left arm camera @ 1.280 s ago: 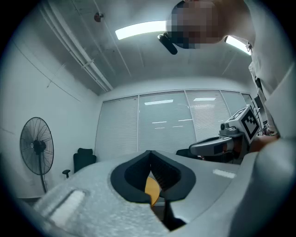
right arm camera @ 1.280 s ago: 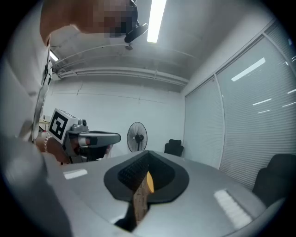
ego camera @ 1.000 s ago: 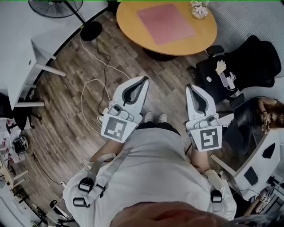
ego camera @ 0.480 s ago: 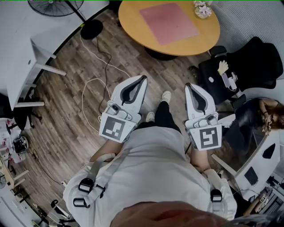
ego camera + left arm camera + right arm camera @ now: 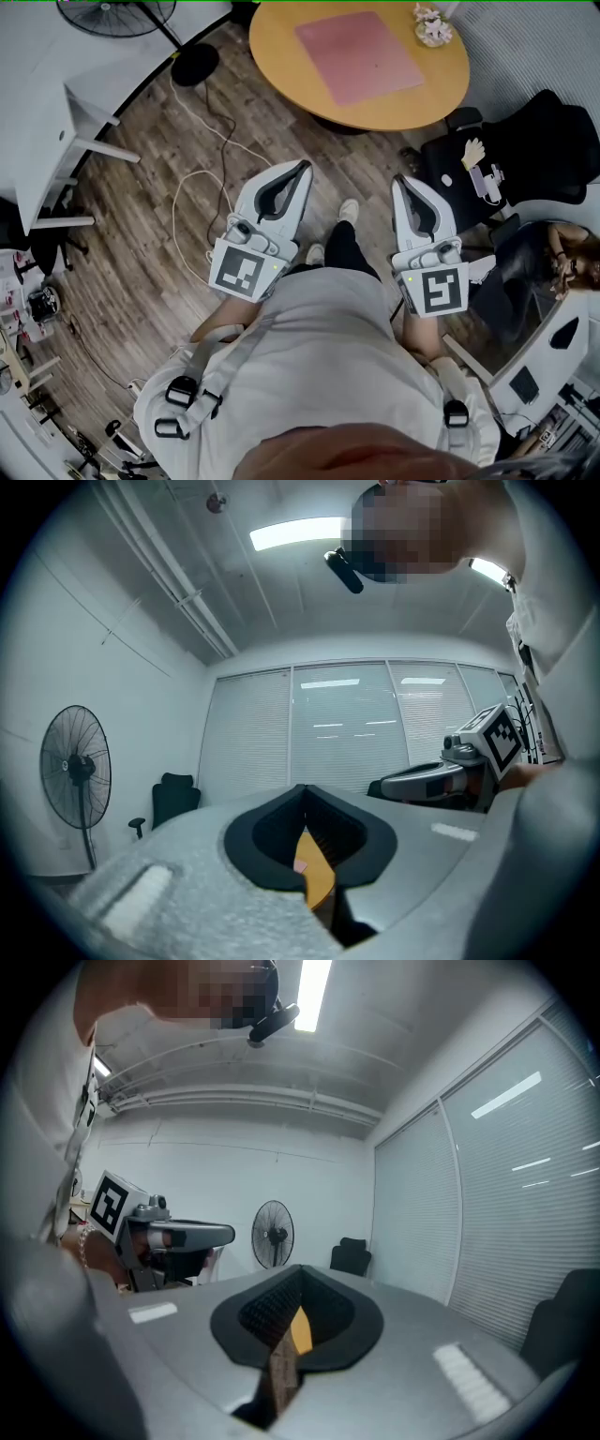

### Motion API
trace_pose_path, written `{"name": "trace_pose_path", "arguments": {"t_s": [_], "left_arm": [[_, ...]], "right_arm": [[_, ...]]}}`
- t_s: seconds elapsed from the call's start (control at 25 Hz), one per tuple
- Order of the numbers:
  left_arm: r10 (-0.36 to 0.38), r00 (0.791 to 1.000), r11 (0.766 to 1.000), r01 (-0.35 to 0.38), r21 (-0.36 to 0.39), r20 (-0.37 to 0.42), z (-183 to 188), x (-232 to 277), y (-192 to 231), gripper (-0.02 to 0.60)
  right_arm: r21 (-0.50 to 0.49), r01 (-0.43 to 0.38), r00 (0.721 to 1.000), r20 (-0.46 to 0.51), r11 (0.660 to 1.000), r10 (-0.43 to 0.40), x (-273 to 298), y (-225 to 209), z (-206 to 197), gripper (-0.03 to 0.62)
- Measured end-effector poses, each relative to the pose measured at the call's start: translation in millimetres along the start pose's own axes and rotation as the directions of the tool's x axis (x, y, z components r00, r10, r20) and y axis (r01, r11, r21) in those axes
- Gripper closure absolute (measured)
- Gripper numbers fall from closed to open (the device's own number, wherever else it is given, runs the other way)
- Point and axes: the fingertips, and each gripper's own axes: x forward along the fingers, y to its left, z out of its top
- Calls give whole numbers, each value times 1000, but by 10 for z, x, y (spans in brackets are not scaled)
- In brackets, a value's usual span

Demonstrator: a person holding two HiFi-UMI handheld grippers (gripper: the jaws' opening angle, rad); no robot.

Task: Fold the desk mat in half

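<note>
The pink desk mat (image 5: pixel 361 56) lies flat on the round wooden table (image 5: pixel 281 56) at the top of the head view. Both grippers are held in front of my body, over the wooden floor and well short of the table. My left gripper (image 5: pixel 304 168) points toward the table with its jaws shut and nothing in them. My right gripper (image 5: pixel 402 183) is beside it, also shut and empty. In the left gripper view, a sliver of the table (image 5: pixel 317 878) and the mat (image 5: pixel 301 864) shows past the closed jaws of the left gripper (image 5: pixel 303 799).
A small bunch of flowers (image 5: pixel 433 26) stands on the table's far right. A black office chair (image 5: pixel 525 141) is at the right, a standing fan (image 5: pixel 117 14) and a white desk (image 5: pixel 56 103) at the left. White cables (image 5: pixel 202 187) lie on the floor.
My foot has stepped forward between the grippers and the table has drifted slightly right in the view. Both grippers stay shut and in the same place before me.
</note>
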Motion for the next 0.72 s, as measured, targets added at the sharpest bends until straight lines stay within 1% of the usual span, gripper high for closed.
{"name": "trace_pose_path", "arguments": {"t_s": [0.24,0.44,0.56,0.72], "left_arm": [[-9,1000,1000,9,-3,-6,-55,484,86,577],[-23,1000,1000,23,1,-6,-87,944,111,577],[-25,1000,1000,25,5,-9,-96,1209,135,577],[-21,1000,1000,21,12,-11,-106,1521,169,577]], "right_arm": [[7,10,999,-45,1000,-10,189,-419,-140,589],[30,21,1000,-16,999,-20,386,-816,-114,589],[37,21,1000,-16,999,-20,500,-1055,-127,589],[9,9,1000,-27,1000,-9,608,-1352,-200,589]]}}
